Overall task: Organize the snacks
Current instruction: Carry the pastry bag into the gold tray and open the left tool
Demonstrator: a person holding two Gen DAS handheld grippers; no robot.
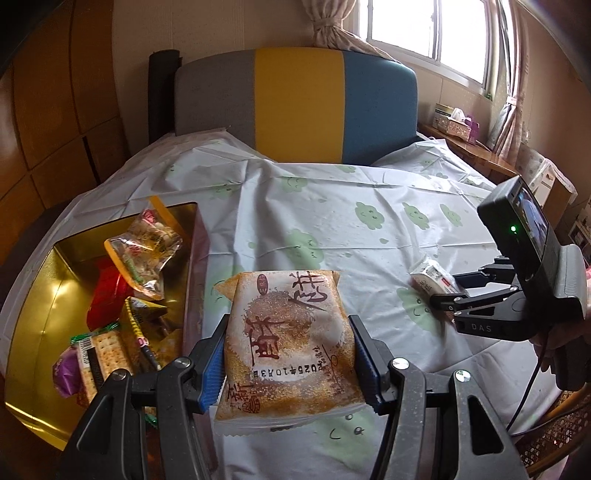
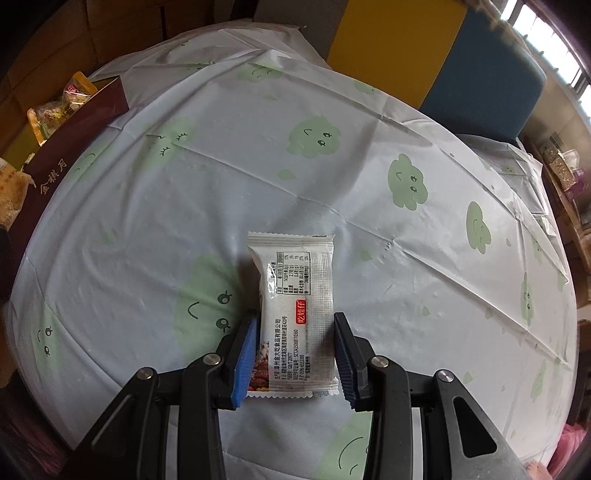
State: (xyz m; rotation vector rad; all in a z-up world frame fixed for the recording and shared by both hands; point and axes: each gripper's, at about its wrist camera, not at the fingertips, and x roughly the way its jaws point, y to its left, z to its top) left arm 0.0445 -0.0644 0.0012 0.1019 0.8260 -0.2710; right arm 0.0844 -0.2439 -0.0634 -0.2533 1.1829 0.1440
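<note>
The task looks well advanced, though not finished. At the left, a gold tin (image 1: 44, 295) with dark red outer walls already holds a heap of wrapped snacks: clear bags of sweets (image 1: 147, 251), a red pack (image 1: 107, 291) and crackers (image 1: 103, 354). The left gripper (image 1: 290, 354) stands wide, its blue pads clamped on the sides of an orange-and-white cake pack (image 1: 288, 339), which hangs just right of the tin and apparently clear of the cloth; judged from that, it goes into the tin next. Further right, the right gripper (image 2: 295, 354) is narrow, its pads closed against a slim white bar (image 2: 295, 306) that seems to rest on or barely above the cloth, well apart from the tin. No other loose snack shows on the surface, so these two appear to be the last.

The worktop (image 2: 369, 240) is round, under a creased white plastic cloth printed with green smiling clouds. Behind it stands a chair (image 1: 295, 103) with a grey, yellow and blue back. Wood panelling lines the left wall; at the right are a bright window (image 1: 424, 29) with tied curtains and a side shelf with a tissue box (image 1: 452, 120).
</note>
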